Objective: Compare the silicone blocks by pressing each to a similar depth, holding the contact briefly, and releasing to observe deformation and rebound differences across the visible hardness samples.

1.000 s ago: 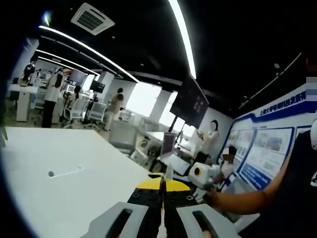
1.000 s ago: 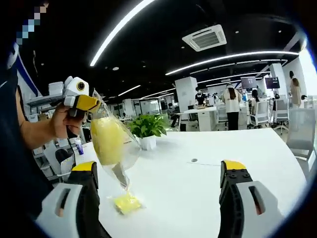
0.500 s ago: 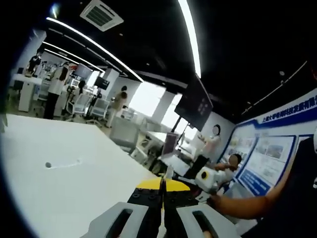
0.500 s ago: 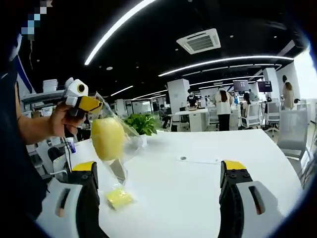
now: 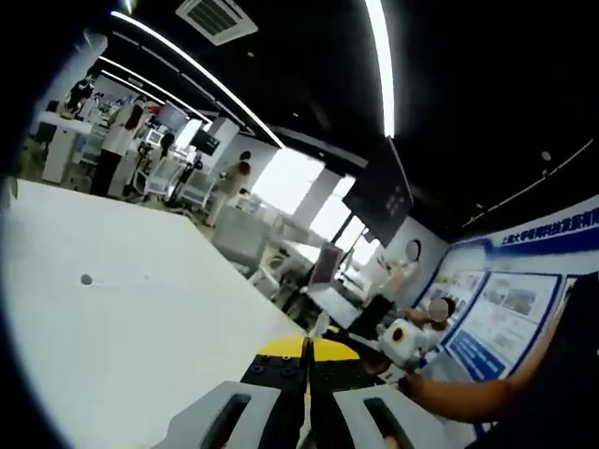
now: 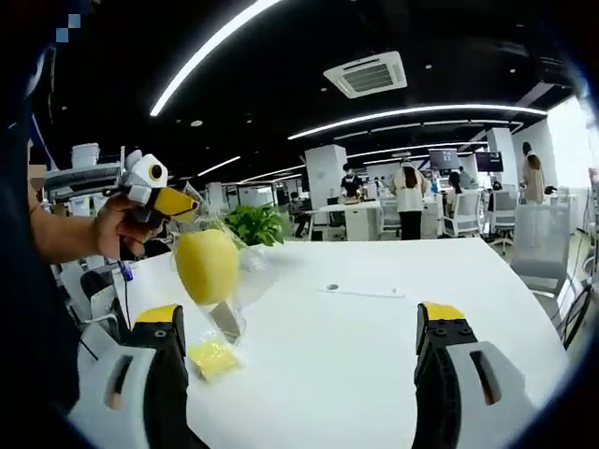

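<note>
Open-plan office: desks, swivel chairs, wall monitor.

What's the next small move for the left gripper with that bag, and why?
Probably lower the left gripper to set the clear bag on the white table. The bag hangs pinched in its shut jaws with a yellow block inside; another yellow block lies below. The right gripper is open.

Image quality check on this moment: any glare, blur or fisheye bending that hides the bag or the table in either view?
Left gripper view: soft overall, ceiling strip blown out, table edge bowed by the fisheye. Right gripper view: sharper; the clear bag shows glints but its yellow block reads plainly, as does the small yellow block on the table; ceiling lights curve strongly.
</note>
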